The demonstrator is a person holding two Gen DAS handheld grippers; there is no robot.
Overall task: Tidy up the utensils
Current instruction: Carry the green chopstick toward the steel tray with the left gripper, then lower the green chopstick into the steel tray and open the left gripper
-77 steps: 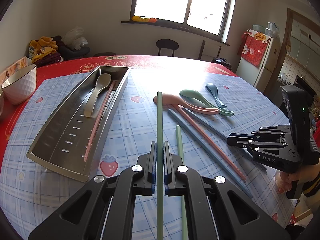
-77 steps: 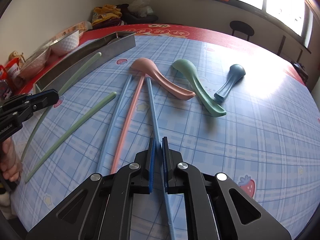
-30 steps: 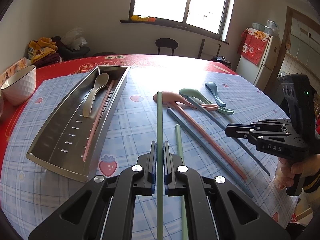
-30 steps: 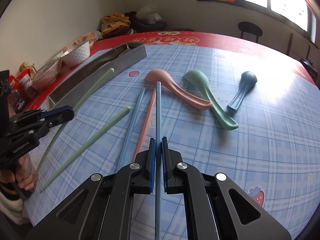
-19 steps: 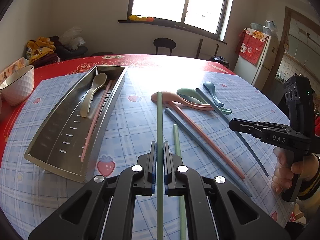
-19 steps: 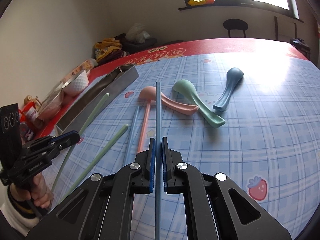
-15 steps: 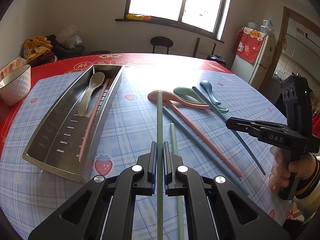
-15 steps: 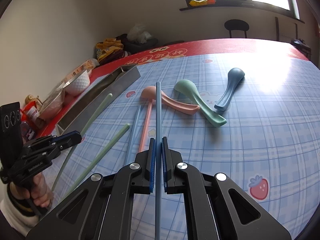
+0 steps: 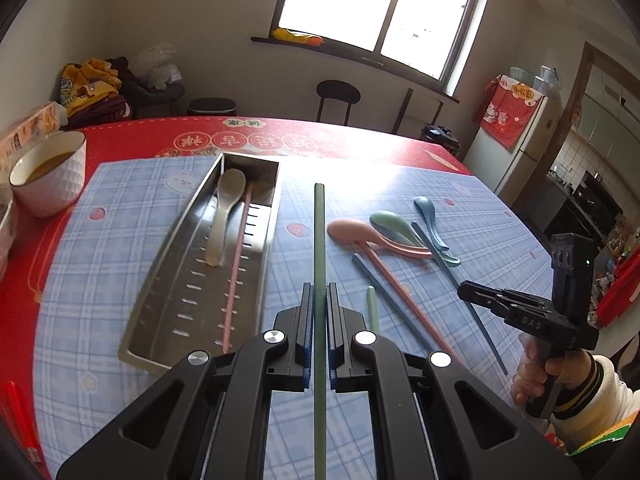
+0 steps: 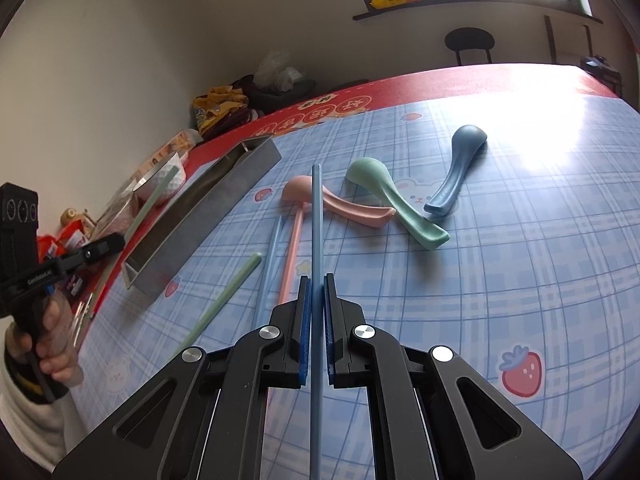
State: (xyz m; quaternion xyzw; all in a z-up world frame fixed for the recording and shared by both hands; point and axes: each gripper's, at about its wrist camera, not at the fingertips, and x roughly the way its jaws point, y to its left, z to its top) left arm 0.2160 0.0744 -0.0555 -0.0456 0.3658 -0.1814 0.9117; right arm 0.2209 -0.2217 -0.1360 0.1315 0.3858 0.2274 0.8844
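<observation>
My left gripper [image 9: 319, 300] is shut on a green chopstick [image 9: 319, 232] and holds it above the table, just right of the steel utensil tray [image 9: 168, 256]. The tray holds a beige spoon [image 9: 224, 212] and a pink chopstick [image 9: 236, 272]. My right gripper [image 10: 317, 292] is shut on a blue chopstick [image 10: 317, 216], lifted above the table. On the table lie a second green chopstick [image 10: 224, 300], a blue chopstick [image 10: 269, 264], a pink chopstick [image 10: 291, 256], and pink [image 10: 340, 204], green [image 10: 392, 204] and blue spoons [image 10: 460, 168].
A white bowl [image 9: 48, 172] stands at the left on the red tablecloth [image 9: 320, 136]. Snack packets [image 10: 72, 240] lie by the table's left edge. The right gripper shows in the left wrist view [image 9: 468, 292]; the left gripper shows in the right wrist view [image 10: 114, 244].
Both grippers have risen with their chopsticks. The blue chopstick has come off the table. The left gripper has moved closer to the tray.
</observation>
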